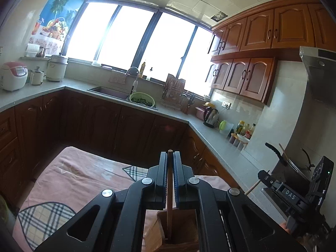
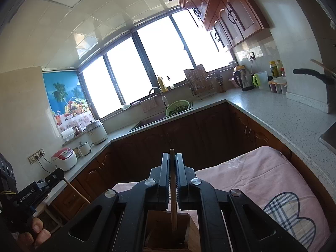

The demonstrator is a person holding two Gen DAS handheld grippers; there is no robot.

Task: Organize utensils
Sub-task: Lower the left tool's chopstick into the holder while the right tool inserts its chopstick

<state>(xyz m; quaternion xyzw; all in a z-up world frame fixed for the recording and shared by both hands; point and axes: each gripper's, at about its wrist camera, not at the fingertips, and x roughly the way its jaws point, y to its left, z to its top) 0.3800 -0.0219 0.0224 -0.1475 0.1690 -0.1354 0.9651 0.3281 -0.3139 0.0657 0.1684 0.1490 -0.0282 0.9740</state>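
In the left wrist view, my left gripper is shut on a brown wooden stick. The stick stands upright and its lower end reaches into a wooden utensil holder below the jaws. In the right wrist view, my right gripper is shut on a flat wooden utensil handle, which hangs down into the same wooden holder. Each gripper also shows in the other's view: the right gripper at the right, the left gripper at the left. The holder stands on a pink cloth.
The pink cloth has plaid heart patches. A grey counter wraps the room, with a sink, green colander, kettle, bottles and rice cooker. A black-handled pan is at right. A hand holds the left gripper.
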